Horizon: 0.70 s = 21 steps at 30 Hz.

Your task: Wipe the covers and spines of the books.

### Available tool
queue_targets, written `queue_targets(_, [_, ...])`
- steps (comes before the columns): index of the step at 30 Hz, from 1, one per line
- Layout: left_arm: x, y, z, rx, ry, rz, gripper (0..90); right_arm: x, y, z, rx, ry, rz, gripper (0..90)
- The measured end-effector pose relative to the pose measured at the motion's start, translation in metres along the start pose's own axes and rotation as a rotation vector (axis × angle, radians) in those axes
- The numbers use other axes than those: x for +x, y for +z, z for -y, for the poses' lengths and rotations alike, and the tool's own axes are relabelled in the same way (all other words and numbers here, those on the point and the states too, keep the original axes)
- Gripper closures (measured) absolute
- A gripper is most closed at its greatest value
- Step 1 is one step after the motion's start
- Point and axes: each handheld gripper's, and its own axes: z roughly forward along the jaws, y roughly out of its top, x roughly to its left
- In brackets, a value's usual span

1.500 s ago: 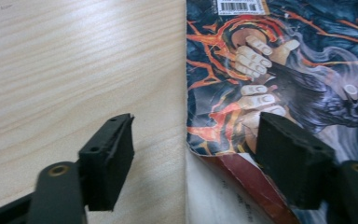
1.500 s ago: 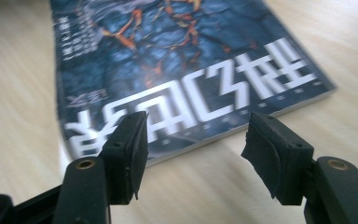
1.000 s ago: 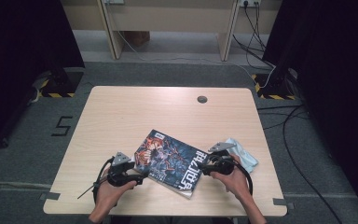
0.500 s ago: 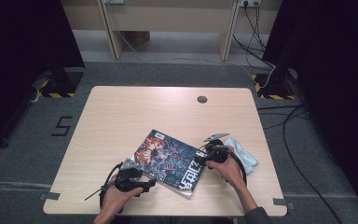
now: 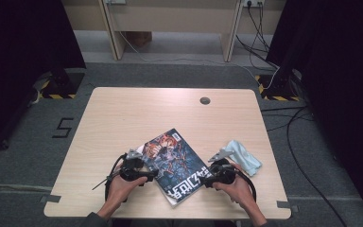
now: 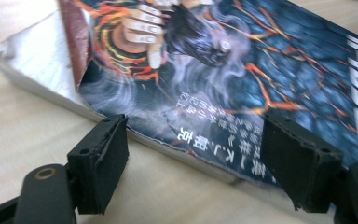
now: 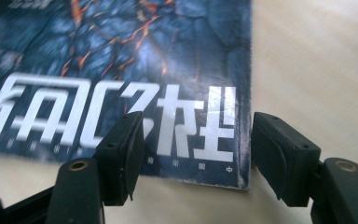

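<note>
High view: a comic book [image 5: 175, 165] lies flat and closed on the light wood counter [image 5: 170, 113], near the person's edge, turned at an angle. The left gripper [image 5: 147, 171] sits at the book's left edge, the right gripper [image 5: 207, 178] at its lower right corner. A pale blue crumpled cloth [image 5: 243, 157] lies just right of the right gripper, apart from the book. No containers on the counter.

Left gripper view: fingers [image 6: 98, 163] stand apart, having just been opening, with the book's worn edge [image 6: 205, 93] lying between and beyond them; pads not pressing on it. The cover's corner is peeled back, showing white pages beneath, a detail too small to read from above.

Right gripper view: fingers [image 7: 121, 154] apart, having just been closing a little, straddling the book's corner [image 7: 186, 126] with its white lettering; no contact visible.

Counter: a round cable hole [image 5: 205, 100] near its far edge. Room: grey carpet, a "5" marked on the floor [image 5: 62, 127] to the left, black curtains at both sides, cables [image 5: 264, 42] trailing at the far right.
</note>
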Motion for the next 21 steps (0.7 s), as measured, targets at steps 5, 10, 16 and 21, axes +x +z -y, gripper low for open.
queue_targets(5, [-0.001,0.009,-0.008,0.005,0.044,-0.038,23.7,0.011,-0.004,0.012,-0.011,-0.009,-0.030,37.7])
queue_targets(10, [0.000,0.013,-0.011,-0.001,0.056,-0.044,22.4,0.022,-0.007,0.017,0.001,-0.023,-0.049,38.0])
queue_targets(16, [-0.004,0.002,-0.002,0.003,0.049,-0.014,23.2,0.016,-0.012,0.016,-0.037,0.012,-0.056,41.8])
queue_targets(21, [-0.014,-0.008,0.011,0.024,0.058,0.031,22.7,0.006,-0.015,0.009,-0.096,0.065,-0.038,42.3])
